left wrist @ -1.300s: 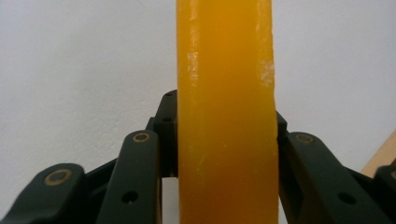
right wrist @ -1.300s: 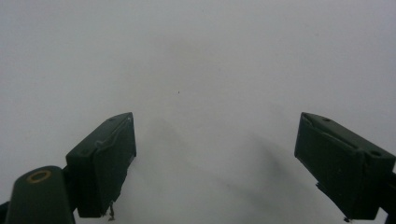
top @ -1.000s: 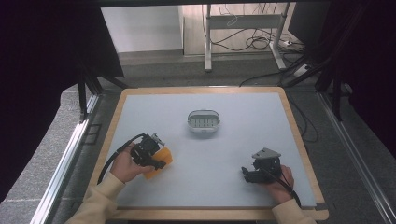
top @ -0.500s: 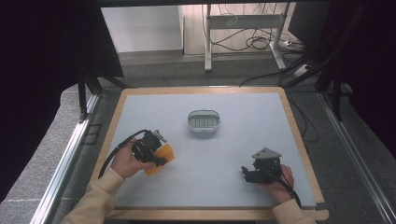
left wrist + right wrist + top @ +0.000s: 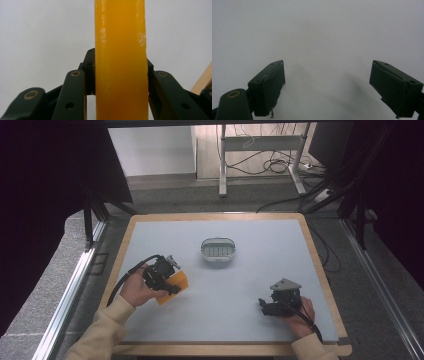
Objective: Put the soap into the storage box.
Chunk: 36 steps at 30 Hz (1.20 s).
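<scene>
left gripper (image 5: 172,282) clamping flat orange sponge block (image 5: 120,60) edgewise above grey table mat (image 5: 250,270); right gripper (image 5: 327,87) resting wide open, gripping nothing.

A small grey basket (image 5: 218,251) sits on the pale mat (image 5: 250,285), toward twelve o'clock from its middle. A wooden rim (image 5: 320,270) frames the mat. Beyond, at twelve, cables (image 5: 272,166) lie under a desk frame (image 5: 260,142).

Table (image 5: 150,227): basket (image 5: 218,252) far centre; block (image 5: 175,287) between my left gripper (image 5: 167,282) jaws, near left; my right gripper (image 5: 267,306) near right.
</scene>
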Tool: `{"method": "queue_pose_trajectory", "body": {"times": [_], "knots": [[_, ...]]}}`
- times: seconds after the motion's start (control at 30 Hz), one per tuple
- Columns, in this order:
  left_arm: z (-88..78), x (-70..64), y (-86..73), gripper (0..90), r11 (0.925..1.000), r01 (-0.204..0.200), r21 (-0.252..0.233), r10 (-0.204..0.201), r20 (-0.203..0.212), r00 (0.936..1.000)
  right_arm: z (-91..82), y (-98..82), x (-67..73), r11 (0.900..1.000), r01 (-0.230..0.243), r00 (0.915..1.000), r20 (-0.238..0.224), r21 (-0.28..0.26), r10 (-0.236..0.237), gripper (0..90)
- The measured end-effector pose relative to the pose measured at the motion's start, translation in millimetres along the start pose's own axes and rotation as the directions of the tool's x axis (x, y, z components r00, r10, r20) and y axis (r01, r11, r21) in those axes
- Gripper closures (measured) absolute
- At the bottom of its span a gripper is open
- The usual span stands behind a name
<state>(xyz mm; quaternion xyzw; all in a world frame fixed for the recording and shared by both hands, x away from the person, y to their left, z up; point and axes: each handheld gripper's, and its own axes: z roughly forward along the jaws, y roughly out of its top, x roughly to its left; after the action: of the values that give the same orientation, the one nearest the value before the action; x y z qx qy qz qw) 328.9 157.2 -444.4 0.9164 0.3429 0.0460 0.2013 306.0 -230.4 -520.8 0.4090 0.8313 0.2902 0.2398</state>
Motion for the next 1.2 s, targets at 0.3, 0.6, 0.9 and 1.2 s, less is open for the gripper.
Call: {"method": "queue_pose_trajectory", "body": {"times": [0.3,0.6,0.9,1.2], "knots": [[-5.6,1.4,7.1,61.7,0.9998,-0.014,-0.013,0.014,-0.003,0.9999,-0.5,0.0,-1.3,1.000,0.000,1.0000,0.003,-0.002,0.000,13.3],[-5.1,0.1,17.0,61.7,0.9986,-0.050,-0.019,0.050,-0.010,0.9987,0.0,-0.4,-1.0,1.000,0.000,1.0000,0.003,0.002,0.000,13.3],[-4.1,-0.5,29.5,61.7,0.9961,-0.076,-0.044,0.075,-0.026,0.9968,0.2,-0.4,-0.7,1.000,-0.001,1.0000,0.005,0.003,0.001,13.3],[-2.3,1.5,36.3,61.7,0.9950,-0.089,-0.045,0.088,-0.026,0.9958,0.4,-0.5,-0.8,1.000,0.001,1.0000,0.006,0.004,-0.001,13.3]]}}
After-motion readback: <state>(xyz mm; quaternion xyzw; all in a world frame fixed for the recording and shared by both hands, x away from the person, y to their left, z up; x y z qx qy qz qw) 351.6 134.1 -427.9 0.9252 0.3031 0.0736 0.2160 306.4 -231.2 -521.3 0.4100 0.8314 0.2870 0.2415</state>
